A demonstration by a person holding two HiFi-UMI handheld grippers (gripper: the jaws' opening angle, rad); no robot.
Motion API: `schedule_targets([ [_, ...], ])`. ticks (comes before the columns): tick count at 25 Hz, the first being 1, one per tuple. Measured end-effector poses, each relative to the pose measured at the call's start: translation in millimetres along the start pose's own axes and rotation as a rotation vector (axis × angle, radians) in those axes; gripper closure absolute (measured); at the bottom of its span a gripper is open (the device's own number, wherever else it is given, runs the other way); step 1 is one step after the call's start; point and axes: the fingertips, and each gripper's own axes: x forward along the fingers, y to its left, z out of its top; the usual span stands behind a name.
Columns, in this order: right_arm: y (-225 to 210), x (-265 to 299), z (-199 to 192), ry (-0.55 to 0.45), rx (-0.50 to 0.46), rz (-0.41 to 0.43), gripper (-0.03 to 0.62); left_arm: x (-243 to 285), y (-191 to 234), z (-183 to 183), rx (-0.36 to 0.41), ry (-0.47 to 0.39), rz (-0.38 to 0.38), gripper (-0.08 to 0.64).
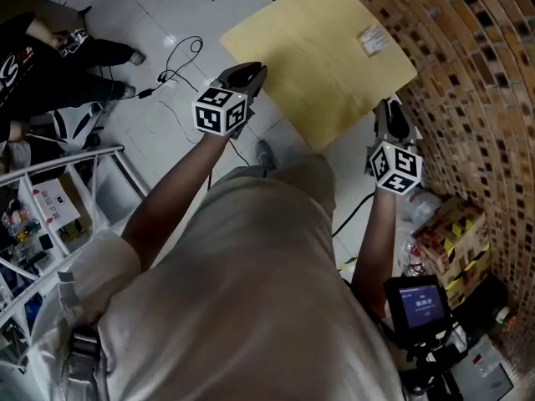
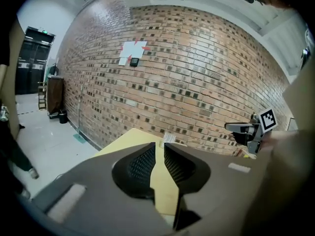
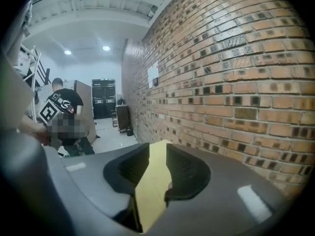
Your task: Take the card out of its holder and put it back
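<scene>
Two empty tools held at the near edge of a yellow worktop.
In the head view, the left tool (image 1: 247, 75) sits at 12 o'clock over the worktop's (image 1: 318, 65) near left edge, its jaws parted by a narrow slit with nothing between them. The card holder (image 1: 374, 38) lies at 1 o'clock on the far side of the worktop, close to the brick wall (image 1: 468, 73) and well apart from both tools. The right tool (image 1: 390, 114), at 2 o'clock by the near right edge, holds its jaws somewhat wider, also empty.
</scene>
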Motion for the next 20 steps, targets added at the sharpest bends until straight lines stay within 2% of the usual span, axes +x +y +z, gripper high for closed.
schedule_targets([
  [5,-13,-49,-9,0.001,0.061,-0.019,0.495,-9,-2,-21,-0.029,0.024,0.053,0.483],
  [8,-29,-80,-16,0.016,0.053,-0.03,0.501,-11,-19,-34,-0.068,0.039,0.07,0.483],
  [12,-64,-126,-35,0.04,0.04,-0.085,0.509,3,-70,-43,-0.049,0.072,0.01,0.483],
  [20,-122,-206,-79,0.069,0.099,-0.166,0.529,21,-165,-52,0.028,0.088,-0.098,0.483],
])
